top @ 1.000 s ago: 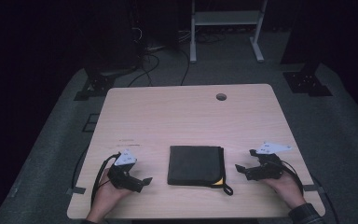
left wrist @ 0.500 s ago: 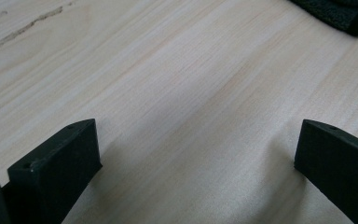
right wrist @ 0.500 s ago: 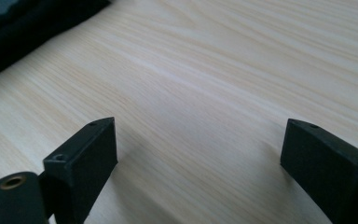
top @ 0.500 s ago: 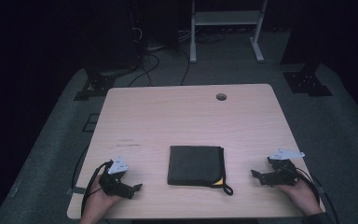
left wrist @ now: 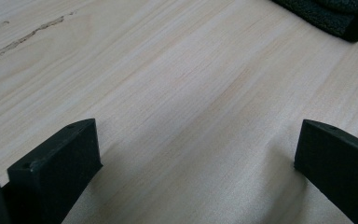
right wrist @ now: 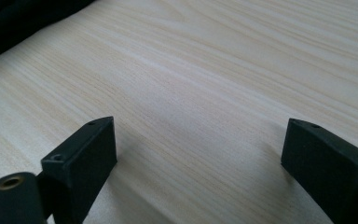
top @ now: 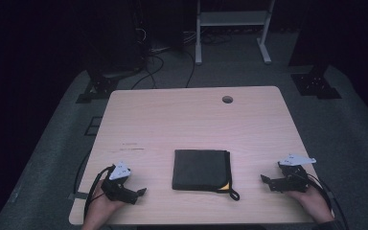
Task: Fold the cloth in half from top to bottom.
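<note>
We've got a folded dark cloth (top: 200, 169) lying flat on the tabletop (top: 187, 120), near the front edge and roughly centred between our two hands. It has a yellow trim at its front right corner, with a small dark loop (top: 233, 194) sticking out onto the wood there.

Left gripper (top: 141, 192) sits low at the front left of the tabletop, jaws pointing right toward the cloth, well apart from it. In the left gripper view its jaws stand wide, nothing between them but bare wood; a corner of the cloth (left wrist: 335, 16) shows at the top right, clear of the jaws.

Right gripper (top: 264, 181) sits at the front right, jaws pointing left toward the cloth, with a gap of bare wood between its tips and the loop. In the right gripper view the jaws are also wide, holding nothing; the cloth edge (right wrist: 23, 18) shows at the top left.

Both hands rest at the front edge, left hand (top: 100, 208) and right hand (top: 314, 203) behind their grippers. A round cable hole (top: 227, 99) sits near the far edge of the tabletop. We can see faint marks (top: 132, 146) on the wood left of the cloth.
</note>
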